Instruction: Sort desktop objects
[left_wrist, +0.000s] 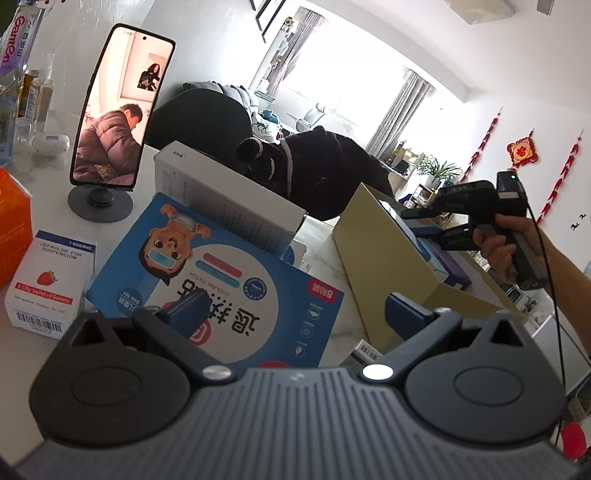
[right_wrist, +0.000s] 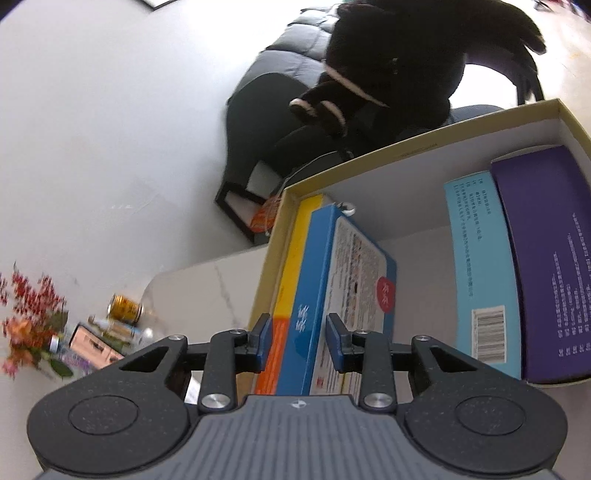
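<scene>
**A:** Our right tool (right_wrist: 299, 341) stands over the open cardboard box (right_wrist: 424, 146), with the blue carton (right_wrist: 321, 295) on edge between its pads. We see a sliver of gap on each side, so we read the jaws as let go, not pressing.

**B:** Agreed. That carton sits at the near-left of the cardboard box, against a yellow-and-orange carton (right_wrist: 291, 266). The light blue carton (right_wrist: 480, 280) and the purple carton (right_wrist: 546, 258) lie at the far-right side of it.

**A:** What worries us is the withdrawal. If a pad drags on the blue carton's face as we back out, we judge it may tip toward the bare middle of the cardboard box.

**B:** And our left tool (left_wrist: 295, 308)?

**A:** Wide open, holding nothing, hovering over the cooling-patch box (left_wrist: 229, 273), which lies flat on the tabletop (left_wrist: 48, 177) left of the cardboard box (left_wrist: 391, 258).

**B:** It lies against the white-and-grey box (left_wrist: 229, 192), so a careless grab could push both along.
</scene>
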